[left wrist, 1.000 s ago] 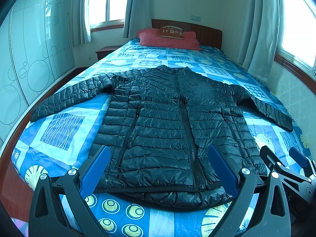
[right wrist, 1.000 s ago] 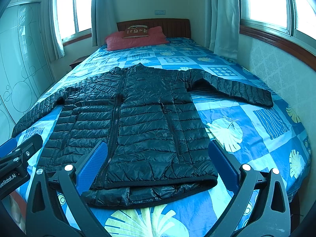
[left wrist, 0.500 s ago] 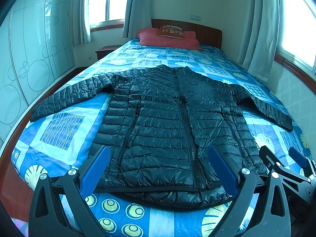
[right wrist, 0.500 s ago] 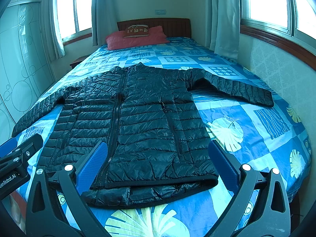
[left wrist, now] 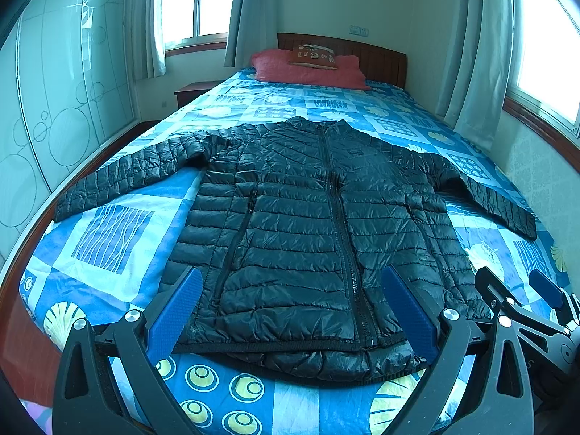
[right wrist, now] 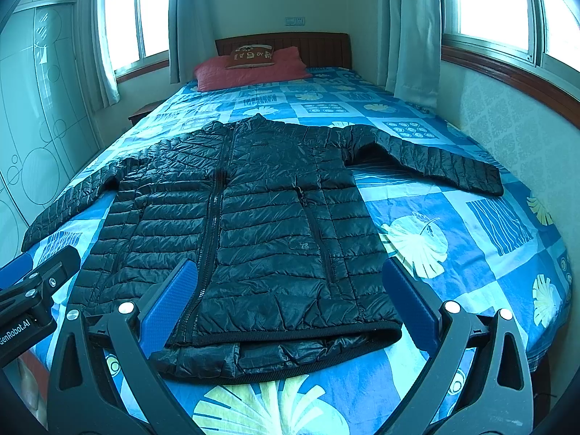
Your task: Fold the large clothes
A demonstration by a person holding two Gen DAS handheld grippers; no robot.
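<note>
A black quilted puffer jacket (left wrist: 308, 224) (right wrist: 253, 217) lies flat and zipped, front up, on the bed, with both sleeves spread out to the sides and its hem nearest me. My left gripper (left wrist: 291, 304) hovers open above the hem, holding nothing. My right gripper (right wrist: 290, 297) is open too, over the hem's right half, and it also shows at the right edge of the left wrist view (left wrist: 514, 297). The left gripper's finger (right wrist: 40, 275) shows at the left edge of the right wrist view.
The bed (left wrist: 108, 232) has a blue patterned cover, red pillows (left wrist: 308, 69) and a wooden headboard (right wrist: 319, 45) at the far end. A glass-fronted wardrobe (left wrist: 54, 108) runs along the left. A wall with windows and curtains (right wrist: 413, 36) bounds the right side.
</note>
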